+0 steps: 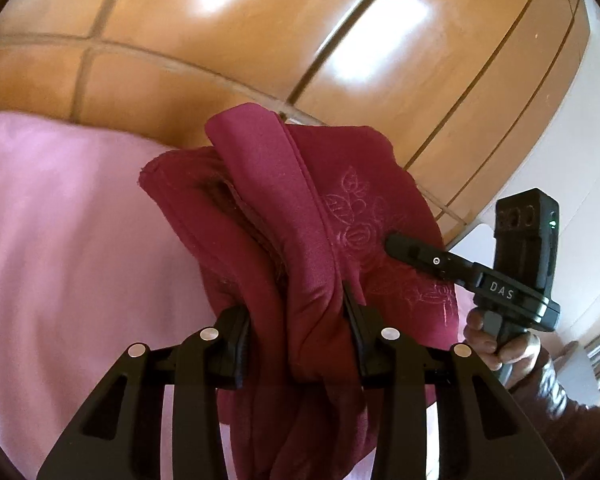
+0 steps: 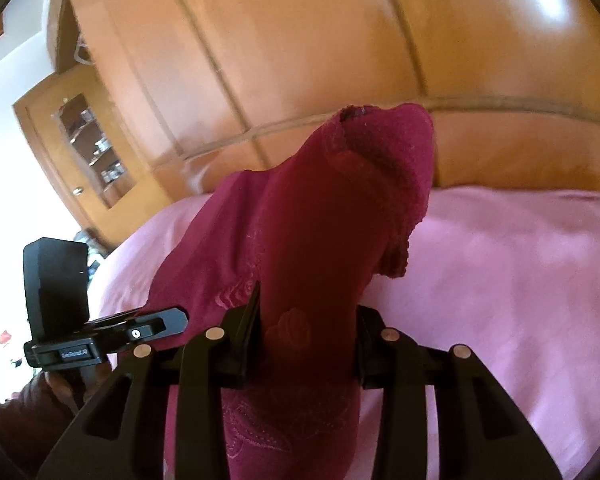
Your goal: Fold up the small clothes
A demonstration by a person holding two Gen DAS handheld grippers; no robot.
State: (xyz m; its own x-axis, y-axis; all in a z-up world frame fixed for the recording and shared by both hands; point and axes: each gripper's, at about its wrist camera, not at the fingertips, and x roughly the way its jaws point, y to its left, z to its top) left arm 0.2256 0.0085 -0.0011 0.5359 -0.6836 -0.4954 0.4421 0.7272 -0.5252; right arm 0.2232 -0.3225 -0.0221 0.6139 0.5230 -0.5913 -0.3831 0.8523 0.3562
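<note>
Maroon garment clamped, left gripper, right gripper

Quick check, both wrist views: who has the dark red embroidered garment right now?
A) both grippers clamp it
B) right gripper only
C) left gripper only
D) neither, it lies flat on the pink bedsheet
A: the left gripper and the right gripper each have bunched folds of the dark red embroidered garment pinched between their pads, raised above the pink bedsheet.
</note>
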